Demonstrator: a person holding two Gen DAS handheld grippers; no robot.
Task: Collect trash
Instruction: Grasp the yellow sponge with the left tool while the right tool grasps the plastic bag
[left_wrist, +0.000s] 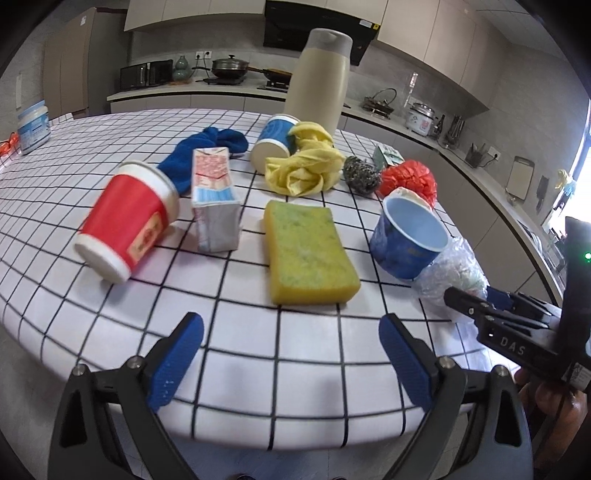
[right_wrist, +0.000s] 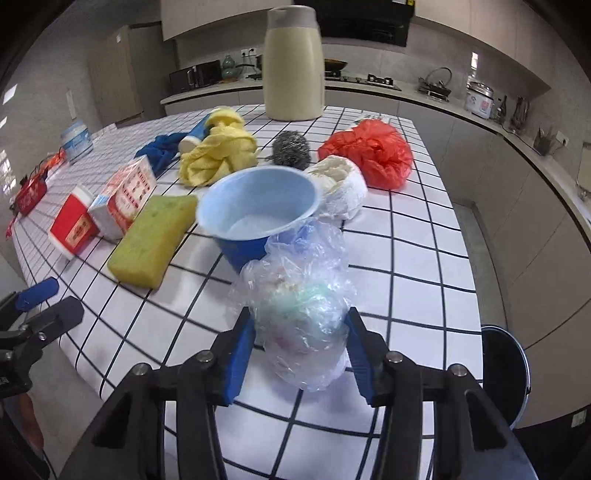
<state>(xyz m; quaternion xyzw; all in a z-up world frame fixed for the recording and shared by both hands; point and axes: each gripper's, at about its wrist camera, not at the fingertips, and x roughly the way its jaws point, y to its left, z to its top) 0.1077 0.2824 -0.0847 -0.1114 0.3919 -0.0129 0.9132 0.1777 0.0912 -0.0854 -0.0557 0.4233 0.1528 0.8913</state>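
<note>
The right gripper (right_wrist: 299, 354) has its blue pads pressed on either side of a crumpled clear plastic bag (right_wrist: 303, 306), which sits on the checked tablecloth (right_wrist: 413, 258) near the table edge: by my reading, the first pickup. The left gripper (left_wrist: 291, 354) hangs wide open and empty. Just beyond its fingers lies a yellow-green sponge (left_wrist: 308, 254). Beyond the bag stand a blue paper bowl (right_wrist: 255, 214), tipped paper cups, a carton (left_wrist: 214, 199) and a red plastic bag (right_wrist: 373, 151), all uncollected. No bin shows.
</note>
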